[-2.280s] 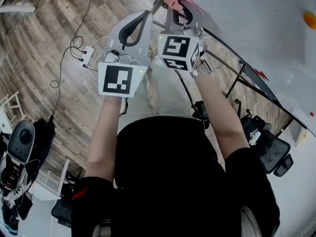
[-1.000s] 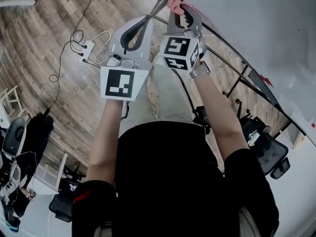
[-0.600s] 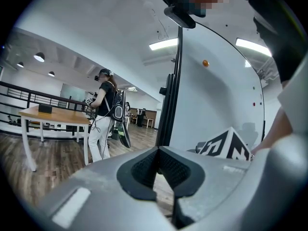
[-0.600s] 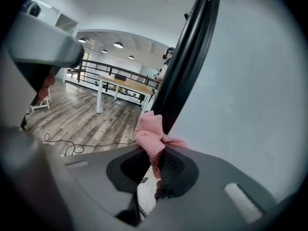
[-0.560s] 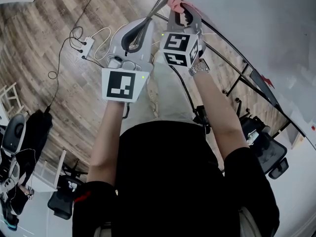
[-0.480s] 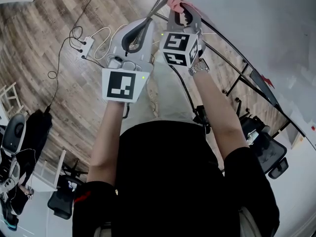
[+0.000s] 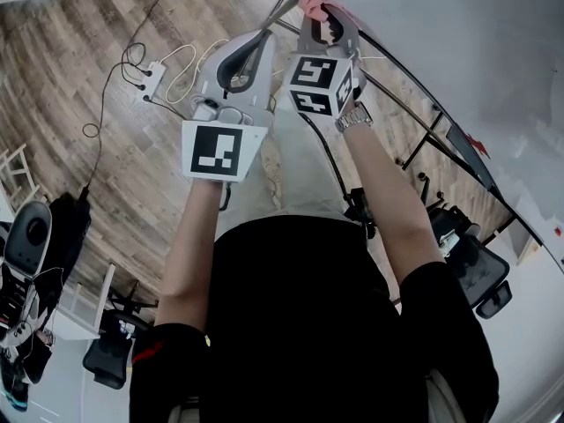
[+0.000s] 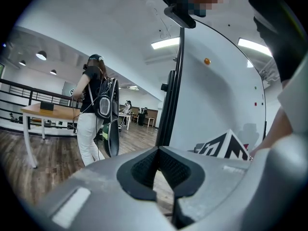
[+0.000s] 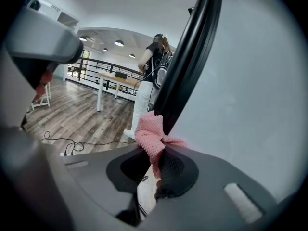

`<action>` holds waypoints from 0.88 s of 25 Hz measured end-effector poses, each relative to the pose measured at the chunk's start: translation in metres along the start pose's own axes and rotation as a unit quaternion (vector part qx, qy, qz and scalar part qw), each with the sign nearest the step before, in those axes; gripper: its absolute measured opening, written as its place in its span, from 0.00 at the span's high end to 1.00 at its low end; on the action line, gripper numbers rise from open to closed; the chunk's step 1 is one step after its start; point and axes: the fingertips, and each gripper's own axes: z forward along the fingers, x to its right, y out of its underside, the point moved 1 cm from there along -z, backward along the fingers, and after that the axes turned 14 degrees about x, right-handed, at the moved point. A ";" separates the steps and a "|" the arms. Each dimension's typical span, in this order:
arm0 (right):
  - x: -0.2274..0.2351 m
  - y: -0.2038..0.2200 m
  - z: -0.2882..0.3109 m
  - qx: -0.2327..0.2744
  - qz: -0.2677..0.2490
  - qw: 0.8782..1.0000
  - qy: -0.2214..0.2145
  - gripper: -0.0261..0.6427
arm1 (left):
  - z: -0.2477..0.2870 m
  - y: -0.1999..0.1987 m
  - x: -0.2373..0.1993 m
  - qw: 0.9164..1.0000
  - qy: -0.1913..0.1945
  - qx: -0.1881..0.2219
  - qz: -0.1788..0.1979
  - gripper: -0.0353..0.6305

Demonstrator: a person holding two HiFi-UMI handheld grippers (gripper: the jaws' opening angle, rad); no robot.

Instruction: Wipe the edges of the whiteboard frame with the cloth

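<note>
While the right gripper (image 9: 155, 153) pinches the pink cloth (image 9: 150, 133), the cloth touches the black edge of the whiteboard frame (image 9: 187, 66). The left gripper (image 8: 158, 149), jaws pressed together and empty, hangs beside it.

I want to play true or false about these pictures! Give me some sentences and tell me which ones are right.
1. The right hand-held gripper is pinching a pink cloth. True.
2. The pink cloth is up against the black whiteboard frame. True.
3. The left hand-held gripper is holding a marker pen. False: its jaws are together with nothing between them.
4. The floor is green carpet. False: it is made of wooden planks.
</note>
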 end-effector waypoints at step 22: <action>-0.011 0.022 0.001 -0.032 0.029 0.999 -0.007 0.92 | -0.005 0.011 0.002 1.000 -0.003 -0.010 -0.006 0.94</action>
